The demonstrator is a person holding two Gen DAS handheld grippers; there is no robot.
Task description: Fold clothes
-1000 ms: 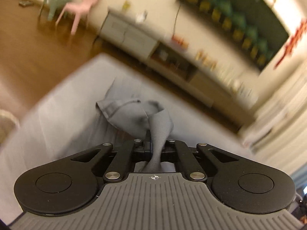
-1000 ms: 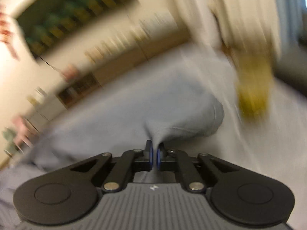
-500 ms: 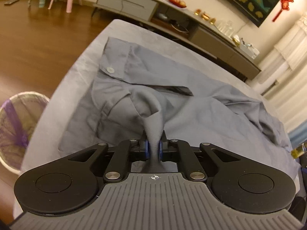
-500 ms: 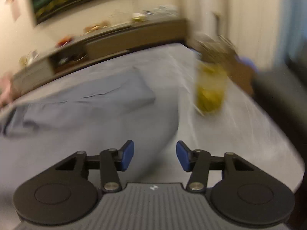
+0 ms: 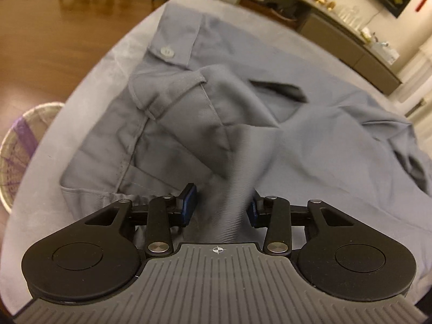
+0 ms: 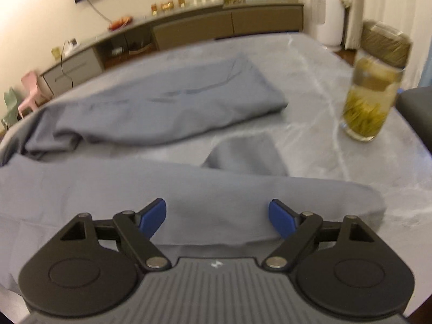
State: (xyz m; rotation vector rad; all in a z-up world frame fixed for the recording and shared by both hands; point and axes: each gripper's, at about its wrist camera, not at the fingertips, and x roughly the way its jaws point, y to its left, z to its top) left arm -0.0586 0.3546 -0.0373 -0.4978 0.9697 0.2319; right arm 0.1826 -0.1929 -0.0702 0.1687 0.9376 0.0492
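Grey and faintly marbled, the table is seen to fill both views, with a long low cabinet set against the pale wall behind it and wooden floor beyond its rounded edge. Grey trousers are spread across the table: the waistband, with its button and a belt loop, is shown near the edge in the left wrist view, while in the right wrist view one leg is laid slantwise farther off and another part of the cloth is stretched just ahead of the camera. The left tongs have just been opening and are held partly apart; a blurred ridge of the cloth is still caught up between the blue pads (whether either pad touches it cannot be told, but it is no longer pinched). The right tongs have just been opening as well and are spread wide above the near fold, with nothing gripped between them. A glass jar of yellow-green liquid, capped with a dull olive lid, is stood on the table to the right, well apart from the trousers. A woven basket with purple bands is seen on the floor beside the table, and two small chairs are placed at the cabinet's far end.
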